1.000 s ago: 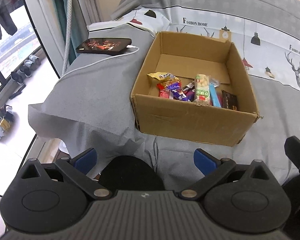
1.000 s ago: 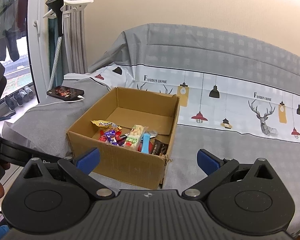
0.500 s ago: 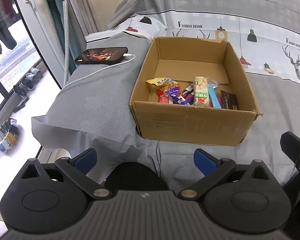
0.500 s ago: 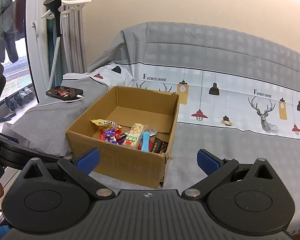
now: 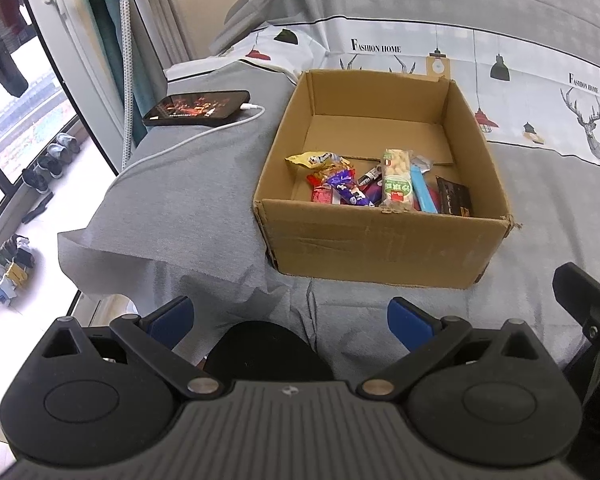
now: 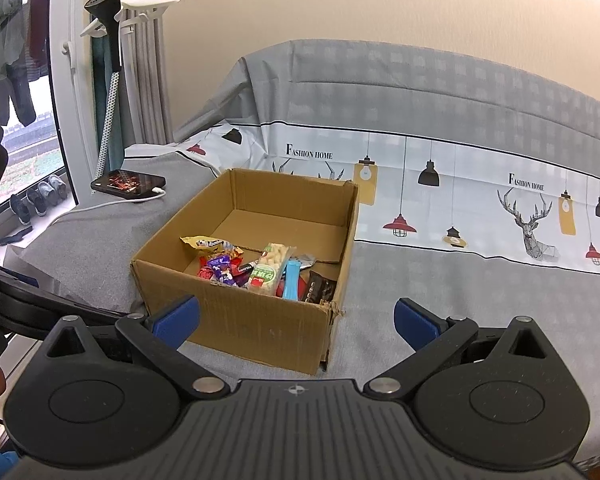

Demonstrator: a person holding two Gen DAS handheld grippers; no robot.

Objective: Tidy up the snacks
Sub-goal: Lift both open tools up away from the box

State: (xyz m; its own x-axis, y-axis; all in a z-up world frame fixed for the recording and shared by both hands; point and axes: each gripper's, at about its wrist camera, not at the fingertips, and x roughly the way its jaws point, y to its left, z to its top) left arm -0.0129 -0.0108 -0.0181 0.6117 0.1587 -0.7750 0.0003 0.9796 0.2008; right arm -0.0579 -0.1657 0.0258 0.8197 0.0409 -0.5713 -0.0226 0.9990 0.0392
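An open cardboard box (image 5: pixel 380 240) (image 6: pixel 240 320) stands on the grey bed cover. Several snack packets lie along its near inside wall: a yellow packet (image 5: pixel 316 160), a purple one (image 5: pixel 346 188), a green and white peanut bar (image 5: pixel 397 178) (image 6: pixel 270 268), a blue stick (image 5: pixel 422 190) and a dark chocolate pack (image 5: pixel 454 200). My left gripper (image 5: pixel 290 316) is open and empty, in front of the box. My right gripper (image 6: pixel 296 318) is open and empty, also in front of the box, to the right of the left one.
A phone (image 5: pixel 196 108) on a white charging cable (image 5: pixel 188 142) lies left of the box. The bed's left edge drops to the floor by a window with shoes (image 5: pixel 46 162). A garment steamer (image 6: pixel 110 68) stands by the curtain. The cover rises behind the box.
Both grippers have drawn back and risen slightly; the box sits a little farther and more square in the left wrist view. Nothing was taken or let go.
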